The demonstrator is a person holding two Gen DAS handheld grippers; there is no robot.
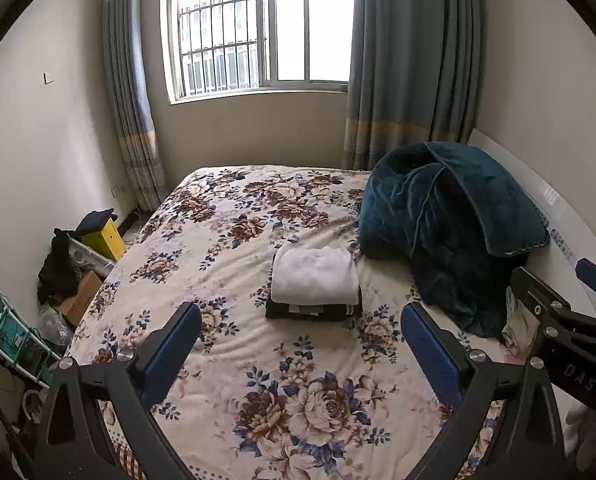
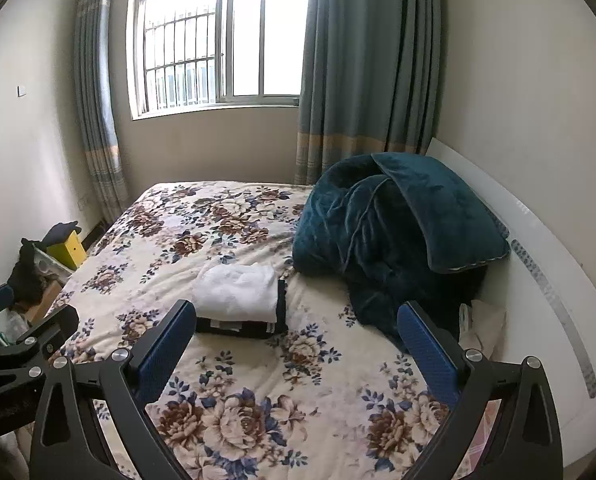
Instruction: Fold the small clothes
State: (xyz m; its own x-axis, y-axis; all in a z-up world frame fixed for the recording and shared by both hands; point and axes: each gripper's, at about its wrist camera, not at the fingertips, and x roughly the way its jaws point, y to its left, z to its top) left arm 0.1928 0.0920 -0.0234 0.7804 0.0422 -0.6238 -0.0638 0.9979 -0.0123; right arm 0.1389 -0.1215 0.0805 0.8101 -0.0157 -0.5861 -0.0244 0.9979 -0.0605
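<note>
Two grippers hover over the floral bed [image 1: 225,360], fingers spread wide, holding nothing: left gripper [image 1: 302,344], right gripper [image 2: 293,340]. Folded white garment [image 1: 316,276] sits atop dark folded clothes [image 1: 314,311] mid-bed, teal blanket [image 1: 450,224] heaped just beside. Left view alone shows floor clutter beside yellow box [image 1: 107,240].

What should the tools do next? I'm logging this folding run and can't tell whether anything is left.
Probably move the right tool toward the pale crumpled cloth by the headboard, beside the teal blanket. Both tools are open and hold nothing, with the left tool open over the bedspread, and the white garment already lies folded on the dark one.
</note>
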